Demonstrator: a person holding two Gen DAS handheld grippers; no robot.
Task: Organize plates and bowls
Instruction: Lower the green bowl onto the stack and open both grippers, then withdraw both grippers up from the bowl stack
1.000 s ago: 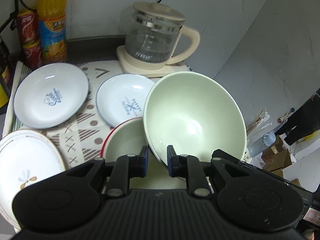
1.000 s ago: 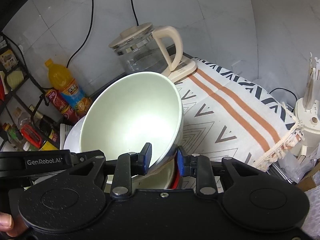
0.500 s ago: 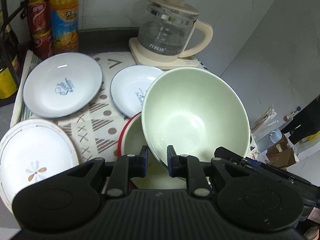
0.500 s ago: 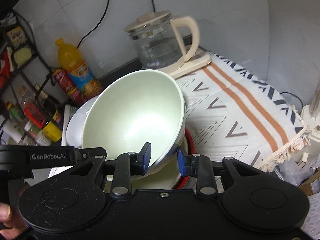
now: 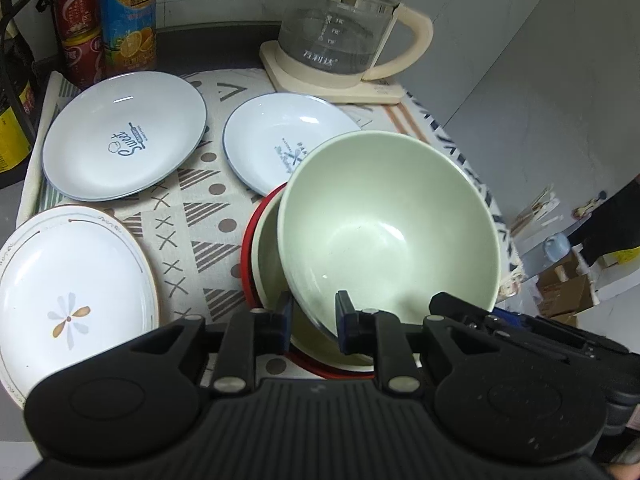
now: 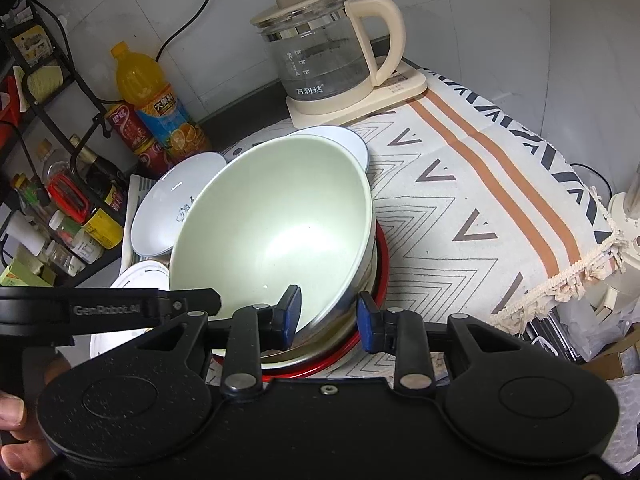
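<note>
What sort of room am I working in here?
Probably a home kitchen corner: a glass kettle on its base, a juice bottle beside a rack of sauce bottles, and plates on a patterned cloth.

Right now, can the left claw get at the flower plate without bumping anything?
Probably not yet: the left claw straddles the tilted green bowl's rim. Once it lets go, the flower plate lies uncovered to its left.

Bare cloth [image 6: 472,200] at 2 o'clock is unobstructed; 12 is blocked by kettle [image 6: 324,56], 10 by bottles [image 6: 156,104].
</note>
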